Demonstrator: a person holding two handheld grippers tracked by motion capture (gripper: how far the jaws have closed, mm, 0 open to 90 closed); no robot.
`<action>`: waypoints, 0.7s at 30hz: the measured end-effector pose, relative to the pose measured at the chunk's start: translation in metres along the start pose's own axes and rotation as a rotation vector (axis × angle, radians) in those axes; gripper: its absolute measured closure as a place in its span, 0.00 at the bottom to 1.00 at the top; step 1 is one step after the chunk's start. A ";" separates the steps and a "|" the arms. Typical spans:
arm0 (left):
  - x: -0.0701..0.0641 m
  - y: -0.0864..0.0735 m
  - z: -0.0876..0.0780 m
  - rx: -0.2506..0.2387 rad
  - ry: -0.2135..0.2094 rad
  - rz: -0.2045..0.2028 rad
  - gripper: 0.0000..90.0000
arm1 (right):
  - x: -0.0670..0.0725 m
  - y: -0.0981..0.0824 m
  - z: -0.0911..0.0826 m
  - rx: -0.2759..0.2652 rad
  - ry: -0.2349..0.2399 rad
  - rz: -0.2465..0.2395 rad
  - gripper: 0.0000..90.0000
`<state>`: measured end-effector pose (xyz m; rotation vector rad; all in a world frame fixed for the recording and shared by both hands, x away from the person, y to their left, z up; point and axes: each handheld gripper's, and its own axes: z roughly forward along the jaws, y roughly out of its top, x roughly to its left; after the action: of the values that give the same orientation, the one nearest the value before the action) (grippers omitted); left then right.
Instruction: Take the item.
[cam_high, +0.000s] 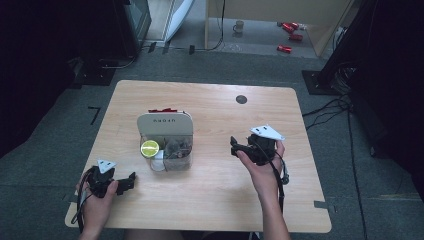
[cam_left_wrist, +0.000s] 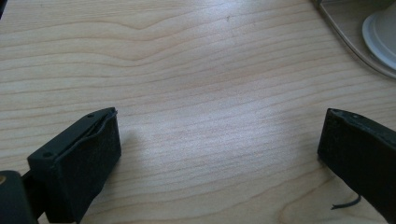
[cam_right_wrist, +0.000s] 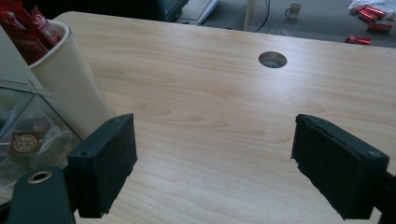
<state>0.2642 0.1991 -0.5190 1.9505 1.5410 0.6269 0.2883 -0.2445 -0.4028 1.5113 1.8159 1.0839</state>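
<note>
A desk organiser (cam_high: 165, 123) with a cream back compartment stands left of the table's middle. Red packets (cam_high: 161, 109) stick out of its back, and its clear front part (cam_high: 178, 150) holds sachets. A round green-topped item (cam_high: 149, 148) and a white lid (cam_high: 159, 162) sit at its front left. My left gripper (cam_high: 131, 181) rests at the near left corner, open over bare wood (cam_left_wrist: 219, 135). My right gripper (cam_high: 234, 146) hovers right of the organiser, pointing towards it, open with nothing between its jaws (cam_right_wrist: 215, 154). The cream compartment (cam_right_wrist: 70, 79) shows at the left of the right gripper view.
A round cable hole (cam_high: 241, 99) lies in the wooden table (cam_high: 210, 200) near its far edge. On the floor beyond are a mug (cam_high: 239, 26) and red cans (cam_high: 290, 30). Cables run off the table's right side (cam_high: 330, 107).
</note>
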 end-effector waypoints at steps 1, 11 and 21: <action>0.000 0.000 0.000 0.000 -0.001 0.000 0.00 | 0.005 0.003 0.002 -0.004 0.009 -0.001 0.16; 0.000 0.000 0.000 0.001 0.000 0.000 0.00 | 0.023 0.013 0.009 -0.016 0.050 -0.012 0.16; 0.000 0.000 0.000 0.000 0.000 0.000 0.00 | 0.047 0.024 0.018 -0.028 0.099 -0.024 0.17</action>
<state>0.2642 0.1991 -0.5190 1.9508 1.5408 0.6266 0.3052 -0.1933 -0.3884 1.4392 1.8716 1.1865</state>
